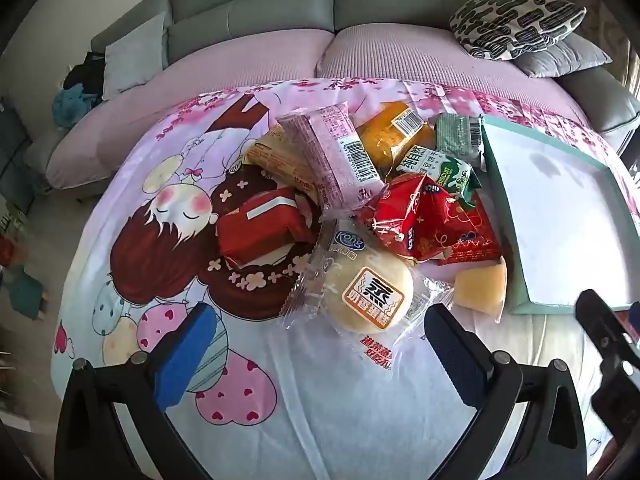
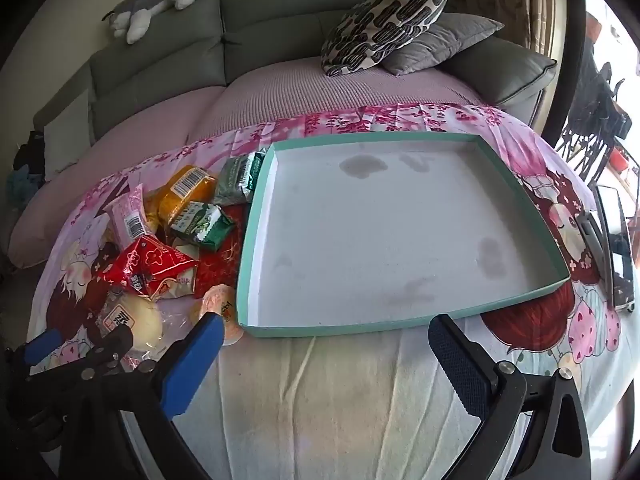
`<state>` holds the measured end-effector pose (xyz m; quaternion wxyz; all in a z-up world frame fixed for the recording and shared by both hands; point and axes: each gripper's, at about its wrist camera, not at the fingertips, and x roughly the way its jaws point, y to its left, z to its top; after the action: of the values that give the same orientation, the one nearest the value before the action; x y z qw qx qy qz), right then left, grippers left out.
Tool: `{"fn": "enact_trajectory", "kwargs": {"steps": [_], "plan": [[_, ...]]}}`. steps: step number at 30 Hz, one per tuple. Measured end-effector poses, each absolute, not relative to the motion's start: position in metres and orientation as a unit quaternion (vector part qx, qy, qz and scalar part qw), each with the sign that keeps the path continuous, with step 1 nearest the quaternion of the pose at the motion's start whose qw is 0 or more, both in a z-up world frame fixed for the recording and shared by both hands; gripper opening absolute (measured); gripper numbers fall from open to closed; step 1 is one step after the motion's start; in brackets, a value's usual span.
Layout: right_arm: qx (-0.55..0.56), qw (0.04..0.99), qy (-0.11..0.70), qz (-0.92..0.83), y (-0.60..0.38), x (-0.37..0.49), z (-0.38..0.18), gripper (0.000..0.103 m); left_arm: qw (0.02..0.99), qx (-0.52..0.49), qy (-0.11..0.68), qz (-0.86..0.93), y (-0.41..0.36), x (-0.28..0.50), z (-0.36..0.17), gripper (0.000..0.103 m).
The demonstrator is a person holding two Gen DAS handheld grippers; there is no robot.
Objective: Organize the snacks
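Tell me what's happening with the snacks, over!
Left gripper open, right gripper open, both empty. Heap of wrapped snack packets lies beside the shallow teal-rimmed cardboard tray, none inside yet. Nothing blocking.

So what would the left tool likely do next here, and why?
Probably lower the left tool onto the round bun packet: it lies nearest, right ahead of the open fingers, atop nothing, and the teal tray beside the snack pile holds nothing yet.

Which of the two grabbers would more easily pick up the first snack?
Probably the left gripper: it is open with the round bun packet right before it. The right gripper, also open, faces the empty teal tray.
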<state>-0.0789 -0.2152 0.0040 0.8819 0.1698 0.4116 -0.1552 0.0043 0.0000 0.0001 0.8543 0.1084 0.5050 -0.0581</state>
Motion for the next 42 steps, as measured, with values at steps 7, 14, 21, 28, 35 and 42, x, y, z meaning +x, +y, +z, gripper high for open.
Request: {"fn": "enact_trajectory", "kwargs": {"steps": [7,14,21,28,35,42], "plan": [[0.131,0.885,0.421,-0.148,-0.189,-0.069,-0.001,0.103,0.862,0.103,0.493,-0.06,-0.003,0.0,-0.001,0.103],[0.134,0.887,0.416,-0.149,-0.197,-0.071,0.006,0.103,0.855,0.094,0.509,-0.04,-0.003,0.003,-0.006,0.103],[0.162,0.865,0.446,-0.165,-0.213,-0.071,-0.005,0.103,0.854,0.09,0.512,-0.021,-0.005,0.007,-0.007,0.103],[0.176,0.854,0.456,-0.178,-0.222,-0.077,-0.008,0.103,0.856,0.098,0.508,-0.013,-0.012,0.009,-0.007,0.103],[0.183,0.848,0.464,-0.18,-0.227,-0.08,-0.01,0.103,0.857,0.1,0.506,-0.009,-0.015,0.007,-0.005,0.103],[0.181,0.846,0.467,-0.181,-0.229,-0.081,-0.011,0.103,0.856,0.095,0.508,-0.011,-0.011,0.007,-0.003,0.103]]}}
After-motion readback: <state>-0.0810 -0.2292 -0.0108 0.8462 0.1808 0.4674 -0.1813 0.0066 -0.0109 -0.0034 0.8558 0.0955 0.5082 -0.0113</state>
